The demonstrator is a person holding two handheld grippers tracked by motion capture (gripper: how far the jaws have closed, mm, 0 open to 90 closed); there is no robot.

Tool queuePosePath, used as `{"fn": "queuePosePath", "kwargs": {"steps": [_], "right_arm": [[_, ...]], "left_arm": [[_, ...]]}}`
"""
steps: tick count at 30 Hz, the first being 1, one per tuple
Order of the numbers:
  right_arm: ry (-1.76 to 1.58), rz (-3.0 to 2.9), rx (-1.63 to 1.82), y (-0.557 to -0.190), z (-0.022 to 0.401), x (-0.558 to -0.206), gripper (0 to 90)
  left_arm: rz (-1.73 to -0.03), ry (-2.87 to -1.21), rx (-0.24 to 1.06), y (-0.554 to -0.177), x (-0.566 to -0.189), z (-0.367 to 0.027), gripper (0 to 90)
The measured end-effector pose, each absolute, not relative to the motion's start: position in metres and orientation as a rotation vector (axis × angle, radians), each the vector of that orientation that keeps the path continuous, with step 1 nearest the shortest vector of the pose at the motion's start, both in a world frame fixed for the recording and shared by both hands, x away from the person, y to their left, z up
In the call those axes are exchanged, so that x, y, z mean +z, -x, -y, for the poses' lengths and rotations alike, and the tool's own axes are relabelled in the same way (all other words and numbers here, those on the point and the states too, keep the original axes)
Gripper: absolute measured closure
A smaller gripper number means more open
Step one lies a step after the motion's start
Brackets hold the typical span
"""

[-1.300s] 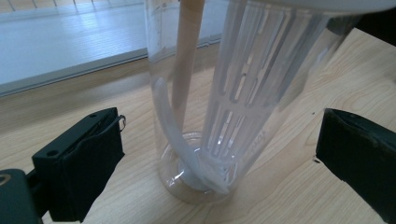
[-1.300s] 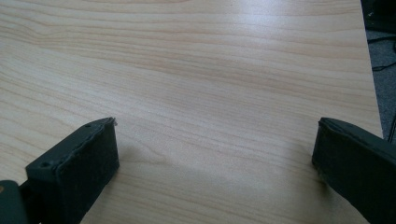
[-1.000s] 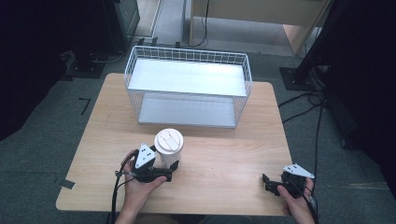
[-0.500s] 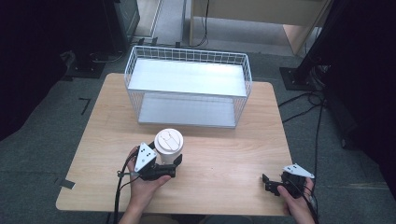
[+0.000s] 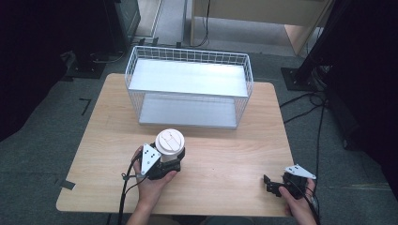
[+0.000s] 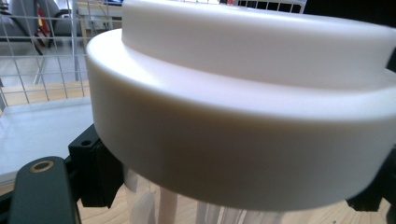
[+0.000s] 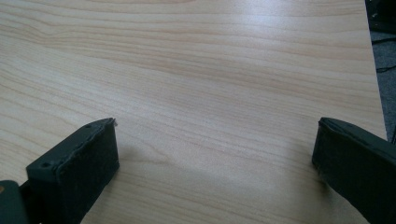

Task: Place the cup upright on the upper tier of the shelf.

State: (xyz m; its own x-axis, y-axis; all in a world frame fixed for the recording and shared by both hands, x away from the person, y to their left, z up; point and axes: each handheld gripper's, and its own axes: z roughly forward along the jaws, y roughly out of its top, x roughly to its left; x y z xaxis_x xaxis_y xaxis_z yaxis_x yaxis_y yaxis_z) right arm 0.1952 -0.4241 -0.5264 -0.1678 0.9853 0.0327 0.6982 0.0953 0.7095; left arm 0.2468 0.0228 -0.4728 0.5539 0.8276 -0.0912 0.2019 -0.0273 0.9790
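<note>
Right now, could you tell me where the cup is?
In the high view the cup stands upright on the table's near left part, between the jaws of the left gripper, just in front of the wire basket.

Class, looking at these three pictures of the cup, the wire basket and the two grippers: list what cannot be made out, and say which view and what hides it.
- Cup contents: the white lid covers them in the high view and the left gripper view.
- Cup base: cut off by the bottom edge of the left gripper view.
- Left gripper contact with the cup wall: hidden under the lid.
- Right gripper: jaws apart over bare table; high view too small for detail.
</note>
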Motion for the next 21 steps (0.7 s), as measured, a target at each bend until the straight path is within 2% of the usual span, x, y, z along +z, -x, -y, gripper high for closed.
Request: {"fn": "queuePosePath", "kwargs": {"steps": [13, 21], "right_arm": [[-1.646, -1.923, 0.831, -0.195, 0.424, -0.526, 0.2], [-1.648, -1.922, 0.839, -0.195, 0.424, -0.526, 0.2]], "left_arm": [[-0.891, -1.453, 0.676, -0.243, -0.450, -0.024, 16.0], [-0.912, -1.441, 0.713, -0.254, -0.431, -0.028, 16.0]]}}
